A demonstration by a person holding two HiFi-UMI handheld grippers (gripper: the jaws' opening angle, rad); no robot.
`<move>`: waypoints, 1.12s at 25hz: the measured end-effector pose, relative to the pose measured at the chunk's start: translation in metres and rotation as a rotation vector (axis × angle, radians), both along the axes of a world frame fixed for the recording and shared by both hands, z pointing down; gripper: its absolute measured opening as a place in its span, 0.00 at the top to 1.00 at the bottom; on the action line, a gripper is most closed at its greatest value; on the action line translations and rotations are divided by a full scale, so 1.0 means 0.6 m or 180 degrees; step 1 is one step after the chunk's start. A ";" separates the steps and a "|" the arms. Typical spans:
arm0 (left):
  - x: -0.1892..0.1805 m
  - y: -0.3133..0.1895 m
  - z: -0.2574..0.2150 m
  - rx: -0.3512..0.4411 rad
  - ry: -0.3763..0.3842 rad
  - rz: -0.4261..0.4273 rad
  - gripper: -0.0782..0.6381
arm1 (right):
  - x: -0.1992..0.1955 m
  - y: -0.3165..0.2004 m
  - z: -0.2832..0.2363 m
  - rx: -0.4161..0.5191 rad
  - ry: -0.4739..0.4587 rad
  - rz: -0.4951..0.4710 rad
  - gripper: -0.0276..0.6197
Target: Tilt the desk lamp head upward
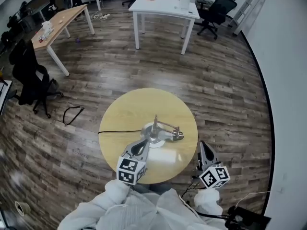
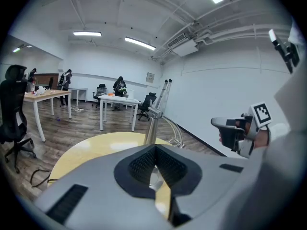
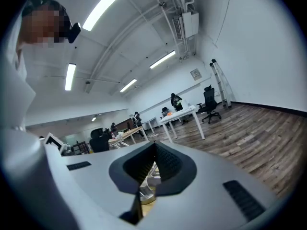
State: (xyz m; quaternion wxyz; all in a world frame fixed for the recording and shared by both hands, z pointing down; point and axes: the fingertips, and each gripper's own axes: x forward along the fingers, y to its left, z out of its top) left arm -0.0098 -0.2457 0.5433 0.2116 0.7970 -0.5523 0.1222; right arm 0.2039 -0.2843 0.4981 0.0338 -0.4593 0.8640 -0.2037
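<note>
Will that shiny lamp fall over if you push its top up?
Probably not: the desk lamp stands on a wide round base, so it looks steady. Its thin arm likely pivots stiffly. The smooth metal may be slippery.

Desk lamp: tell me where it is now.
Head view: the desk lamp stands near the middle of the round table, just ahead of the left gripper.

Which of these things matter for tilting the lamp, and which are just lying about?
For the job: desk lamp, round table, left claw, right claw, both shut.
Just lying about: black strap on the floor, black chair, white table, ladder.
</note>
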 end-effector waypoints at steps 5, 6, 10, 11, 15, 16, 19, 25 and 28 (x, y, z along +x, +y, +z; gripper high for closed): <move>-0.021 -0.038 0.018 0.0270 -0.0497 -0.0038 0.89 | -0.012 -0.008 0.033 -0.0065 0.0319 -0.0875 0.87; -0.022 -0.047 0.023 0.0293 -0.0569 -0.0033 0.88 | -0.014 -0.009 0.046 -0.0125 0.0402 -0.1069 0.75; -0.020 -0.087 0.046 0.0280 -0.0675 -0.0008 0.82 | -0.030 -0.020 0.102 -0.0290 0.0727 -0.1724 0.59; -0.016 -0.093 0.050 0.0300 -0.0688 0.0052 0.80 | -0.036 -0.022 0.118 -0.0318 0.0823 -0.1867 0.59; -0.009 -0.105 0.053 0.0518 -0.0675 0.0346 0.76 | -0.051 -0.043 0.194 -0.0446 0.1074 -0.2304 0.51; -0.009 -0.107 0.054 0.0540 -0.0623 0.0373 0.75 | -0.052 -0.050 0.207 -0.0460 0.1119 -0.2387 0.51; -0.007 -0.114 0.057 0.0537 -0.0483 0.0409 0.72 | -0.063 -0.062 0.228 -0.0429 0.1127 -0.2650 0.49; 0.026 -0.107 0.062 0.0470 -0.0268 0.0778 0.64 | -0.114 -0.072 0.245 -0.0229 0.1092 -0.3199 0.49; 0.051 -0.126 0.055 0.0576 -0.0387 0.0814 0.64 | -0.139 -0.076 0.244 -0.0125 0.0960 -0.3323 0.49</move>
